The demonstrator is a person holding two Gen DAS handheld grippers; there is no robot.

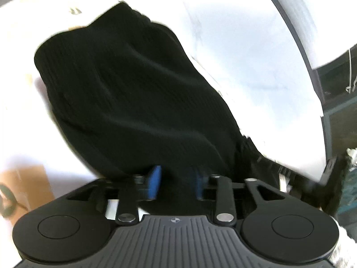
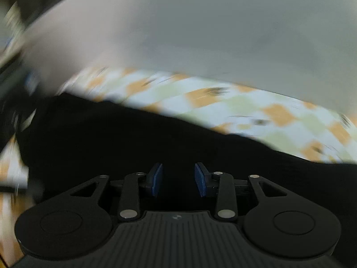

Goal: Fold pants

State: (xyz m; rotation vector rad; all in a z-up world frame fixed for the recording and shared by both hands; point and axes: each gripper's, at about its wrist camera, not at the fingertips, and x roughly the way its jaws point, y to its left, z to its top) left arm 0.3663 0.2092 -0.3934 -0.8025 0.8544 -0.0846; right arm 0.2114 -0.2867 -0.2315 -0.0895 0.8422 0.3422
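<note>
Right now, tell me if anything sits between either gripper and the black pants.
Nothing visible does. The pants run straight into the left gripper, with black cloth between its blue pads. At the right gripper, dark cloth lies right beyond the pads, which stand apart; blur hides whether they grip it.

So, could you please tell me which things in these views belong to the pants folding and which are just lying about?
Part of the job:
- black pants, bunched between the left gripper jaws
- right gripper, jaws apart over dark cloth
- white table

Just lying about:
- cardboard box at the left edge
- checkered cloth, orange, green and white, beyond the pants
</note>
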